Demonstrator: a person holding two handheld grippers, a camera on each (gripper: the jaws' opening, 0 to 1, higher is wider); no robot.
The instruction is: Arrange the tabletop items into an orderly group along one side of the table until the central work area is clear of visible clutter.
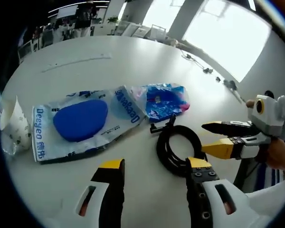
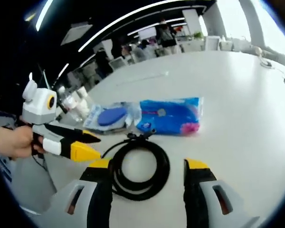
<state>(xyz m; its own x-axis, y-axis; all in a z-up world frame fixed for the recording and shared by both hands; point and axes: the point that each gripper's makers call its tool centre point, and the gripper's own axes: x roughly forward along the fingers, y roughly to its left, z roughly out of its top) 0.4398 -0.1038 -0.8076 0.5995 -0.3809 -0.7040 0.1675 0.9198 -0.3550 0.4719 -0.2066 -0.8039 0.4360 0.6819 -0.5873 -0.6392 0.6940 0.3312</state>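
The left tool [image 1: 154,171] hangs low with its two yellow-tipped jaws spread wide, nothing between them. The right tool [image 2: 147,168] has its jaws just as wide apart, also empty. Each tool shows from the side in the other's view, gripped by a hand [image 1: 280,154], its jaws seemingly parted, though the angle is poor.

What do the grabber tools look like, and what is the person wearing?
Each tool has two black jaws tipped with yellow pads, set on a white body with dark slots showing a bit of red-orange. The left tool and the right tool look the same. A striped blue and white sleeve shows by the hand.
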